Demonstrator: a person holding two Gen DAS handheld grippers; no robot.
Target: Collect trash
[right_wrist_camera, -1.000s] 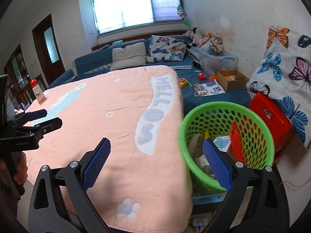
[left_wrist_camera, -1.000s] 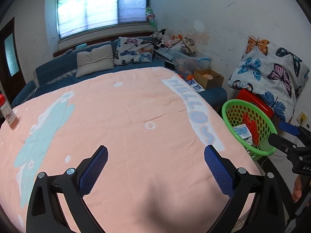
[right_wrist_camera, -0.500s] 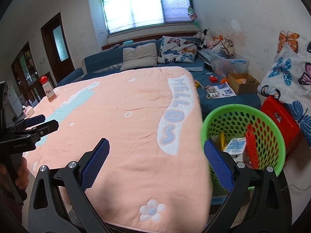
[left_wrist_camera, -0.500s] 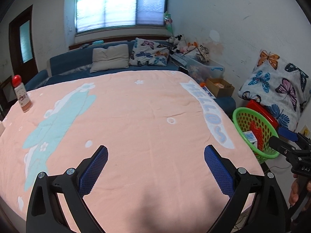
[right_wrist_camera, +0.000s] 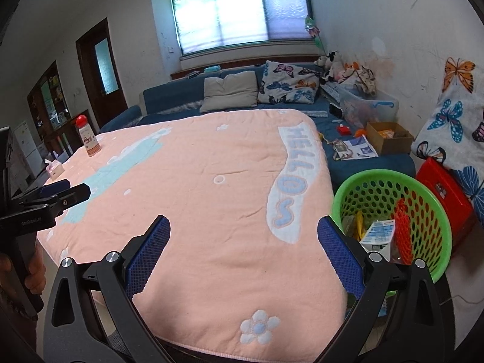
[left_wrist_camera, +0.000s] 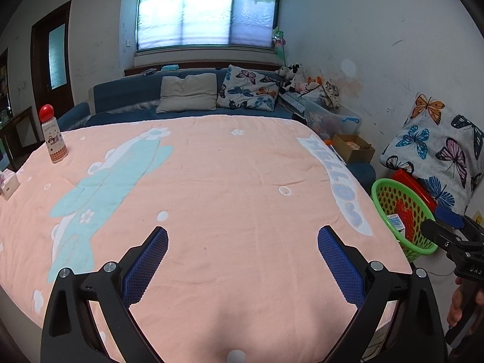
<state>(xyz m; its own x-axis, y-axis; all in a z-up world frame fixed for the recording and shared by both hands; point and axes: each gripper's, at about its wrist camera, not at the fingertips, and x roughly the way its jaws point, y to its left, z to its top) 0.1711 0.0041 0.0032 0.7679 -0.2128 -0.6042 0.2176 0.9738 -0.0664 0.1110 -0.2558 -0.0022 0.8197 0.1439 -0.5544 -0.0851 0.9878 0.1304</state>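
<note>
A: How are the two grippers seen?

B: The left gripper (left_wrist_camera: 242,267) is held above the near part of the peach-pink blanket with a pale blue figure and the word HELLO (left_wrist_camera: 230,181). Its jaws are spread wide and nothing is gripped between the blue ribbed pads (left_wrist_camera: 144,267). The right gripper (right_wrist_camera: 243,257) is held over the near right part of the same blanket, jaws likewise released and empty.

A: Where is the trash found?

B: It is gathered in the round green perforated plastic basket (right_wrist_camera: 429,199), which is placed off the right edge of the blanket, below its level. Inside are seen a white and blue drink carton (right_wrist_camera: 379,237), a red perforated plastic piece (right_wrist_camera: 403,236) standing upright, and a yellow item (right_wrist_camera: 359,225) that is partly hidden. In the left wrist view the basket (left_wrist_camera: 381,193) is seen at the far right, partly covered by the right gripper.

A: What else is shown on the blanket?

B: A white bottle with a round red cap (left_wrist_camera: 54,134) is stood upright near the far left edge. A small white tissue box (right_wrist_camera: 55,170) is seen just beyond the left edge.

A: And around it?

B: A blue sofa (right_wrist_camera: 169,96) with a grey cushion (right_wrist_camera: 231,90) and a butterfly-print cushion (right_wrist_camera: 289,83) is set at the far side under the window. A red plastic box (right_wrist_camera: 444,192) is placed right of the basket, and an open cardboard box (right_wrist_camera: 388,134) lies farther back.
</note>
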